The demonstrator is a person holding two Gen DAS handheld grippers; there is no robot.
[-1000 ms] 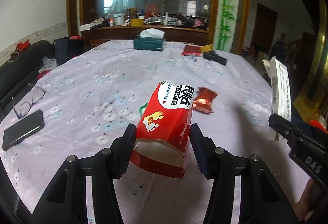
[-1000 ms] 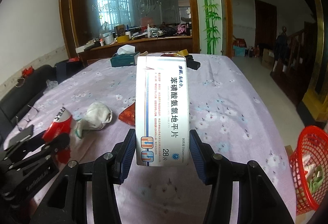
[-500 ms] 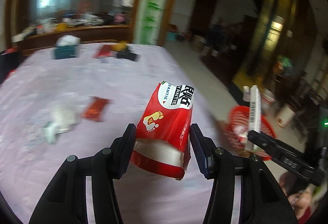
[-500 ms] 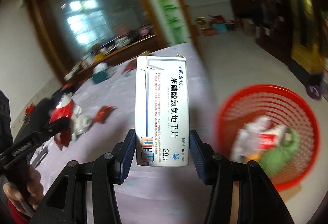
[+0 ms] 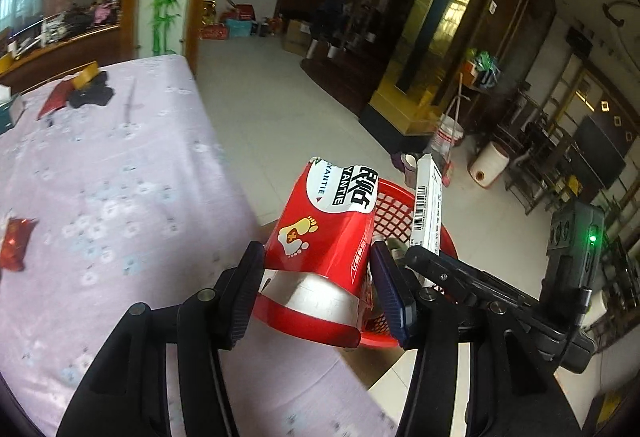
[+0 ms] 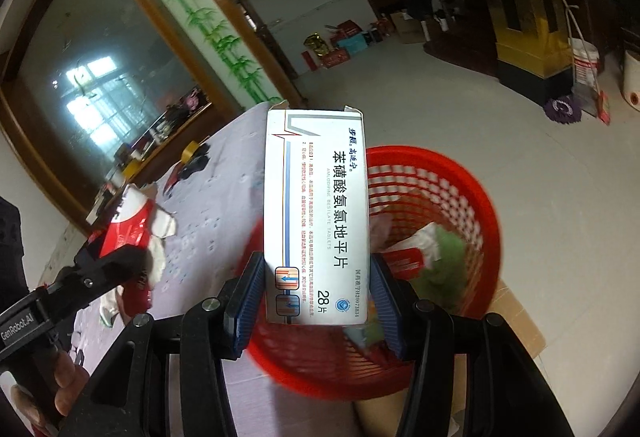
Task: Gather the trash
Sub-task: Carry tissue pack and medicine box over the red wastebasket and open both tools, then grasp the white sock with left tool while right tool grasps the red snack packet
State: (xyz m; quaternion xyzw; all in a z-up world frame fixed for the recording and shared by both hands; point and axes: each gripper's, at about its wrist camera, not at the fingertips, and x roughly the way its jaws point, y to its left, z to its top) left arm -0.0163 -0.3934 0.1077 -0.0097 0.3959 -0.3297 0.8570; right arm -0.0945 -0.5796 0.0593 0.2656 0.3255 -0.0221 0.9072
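Note:
My left gripper point(image 5: 318, 283) is shut on a red and white snack bag point(image 5: 326, 233), held over the table's right edge with the red mesh basket point(image 5: 394, 215) just behind it. My right gripper point(image 6: 318, 287) is shut on a white medicine box point(image 6: 316, 213), upright above the near rim of the red basket point(image 6: 452, 193). The basket stands on the floor beside the table and holds crumpled paper and green scraps. In the left wrist view the white box point(image 5: 428, 205) shows edge-on to the right. In the right wrist view the red bag point(image 6: 128, 225) appears at the left.
The table point(image 5: 120, 165) has a lilac flowered cloth. On it lie a red wrapper point(image 5: 16, 243), a dark item with a yellow tape roll point(image 5: 90, 87) and a red packet at the far end. Tiled floor, a bucket and a mop lie beyond the basket.
Both grippers have swung right from over the table to the red basket, carrying the bag and the box. The basket now fills the right wrist view.

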